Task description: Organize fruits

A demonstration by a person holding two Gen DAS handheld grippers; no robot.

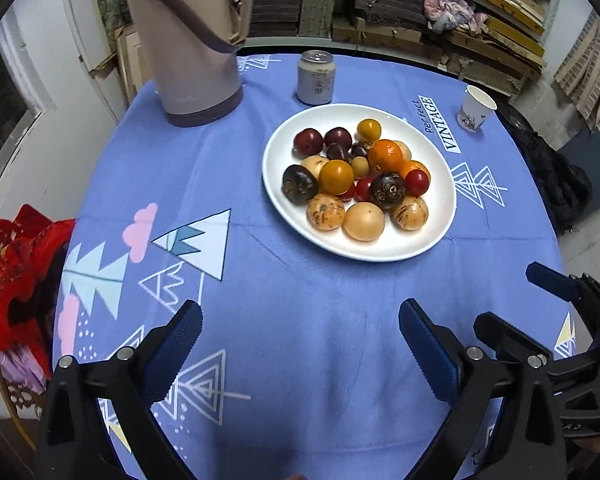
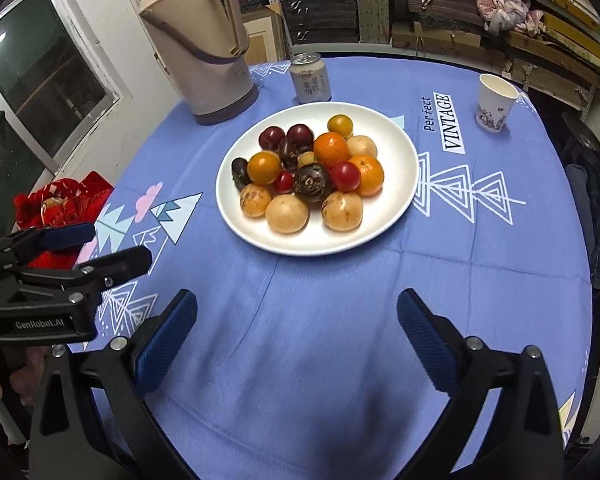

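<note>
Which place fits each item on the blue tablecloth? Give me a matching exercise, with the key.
Items:
1. beige plastic thermos jug
2. silver drink can
3. white paper cup
4. round white plate of fruit

Places:
A. far right, beyond the "Perfect VINTAGE" print
B. middle of the table
C. far left corner
D. just behind the plate's far rim

Pairs: 1-C, 2-D, 3-A, 4-B

A round table (image 2: pixel 340 360) under a blue patterned cloth is filling the foreground — behind it, shelves (image 2: pixel 440 20) are holding flattened cardboard. Left of the table, 1 dark window (image 2: pixel 40 80) is sitting in a white wall (image 2: pixel 112 12).
</note>
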